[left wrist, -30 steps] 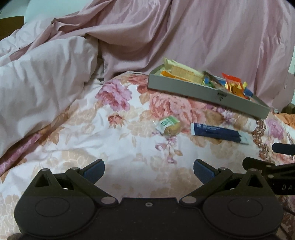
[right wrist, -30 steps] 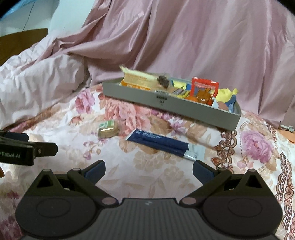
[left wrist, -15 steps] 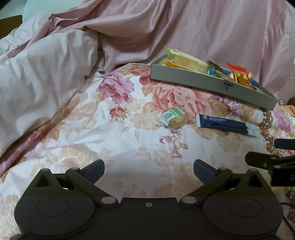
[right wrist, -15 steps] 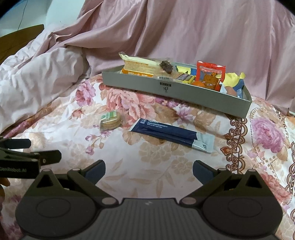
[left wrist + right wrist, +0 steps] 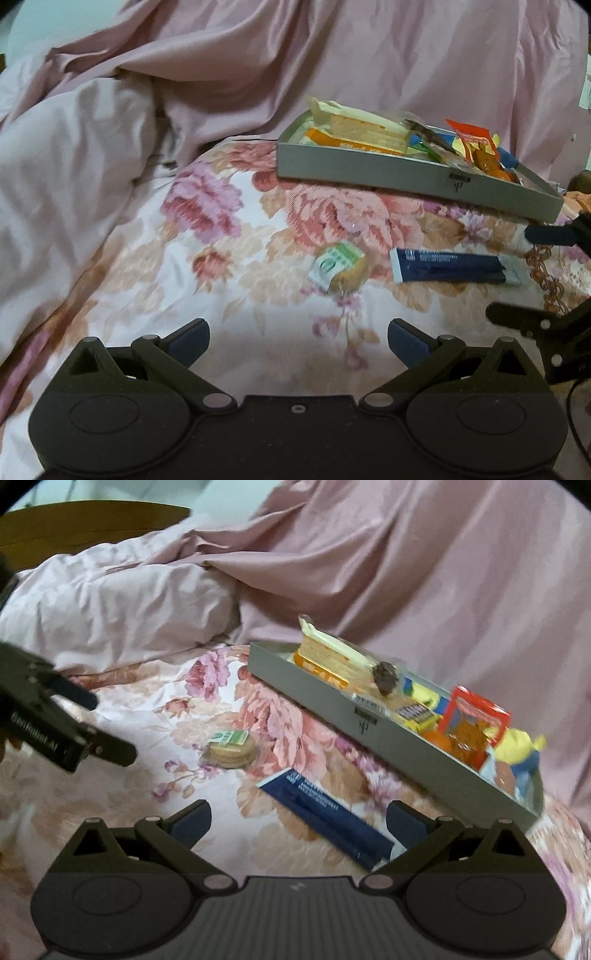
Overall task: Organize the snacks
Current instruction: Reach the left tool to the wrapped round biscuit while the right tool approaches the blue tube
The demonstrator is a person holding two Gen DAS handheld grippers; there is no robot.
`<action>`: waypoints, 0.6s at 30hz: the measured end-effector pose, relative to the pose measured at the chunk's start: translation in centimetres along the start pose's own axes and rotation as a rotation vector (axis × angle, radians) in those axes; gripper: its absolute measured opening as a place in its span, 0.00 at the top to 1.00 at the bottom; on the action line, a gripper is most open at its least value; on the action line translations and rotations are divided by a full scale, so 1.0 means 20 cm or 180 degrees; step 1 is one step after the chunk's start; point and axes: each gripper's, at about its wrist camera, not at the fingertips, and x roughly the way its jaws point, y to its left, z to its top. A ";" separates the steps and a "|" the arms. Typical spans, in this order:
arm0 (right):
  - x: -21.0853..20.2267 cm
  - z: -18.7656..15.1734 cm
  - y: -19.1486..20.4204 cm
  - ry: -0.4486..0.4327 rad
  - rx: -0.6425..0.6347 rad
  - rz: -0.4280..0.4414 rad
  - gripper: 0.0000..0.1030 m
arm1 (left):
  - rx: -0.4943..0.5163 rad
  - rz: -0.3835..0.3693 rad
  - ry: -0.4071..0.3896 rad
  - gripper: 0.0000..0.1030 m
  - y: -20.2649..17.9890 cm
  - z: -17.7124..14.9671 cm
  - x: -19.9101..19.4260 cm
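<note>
Bedding comes first: a floral pink-and-white bedspread (image 5: 229, 258) is spread beneath both sets of fingers, with a crumpled pink satin quilt (image 5: 74, 177) beyond them. A long grey metal tray (image 5: 325, 701) packed with snack packets is seen ahead of the right gripper (image 5: 299, 821), whose jaws are held wide apart and empty. A dark blue oblong wrapper (image 5: 325, 812) is reached between its fingertips. A small green-and-white biscuit pack (image 5: 340, 266) lies just ahead of the left gripper (image 5: 298, 338), likewise spread and empty.
</note>
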 end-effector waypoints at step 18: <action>0.32 -0.05 -0.32 0.0281 0.0665 0.0379 0.00 | 0.0287 -0.0557 -0.0094 0.01 -0.08 0.25 0.47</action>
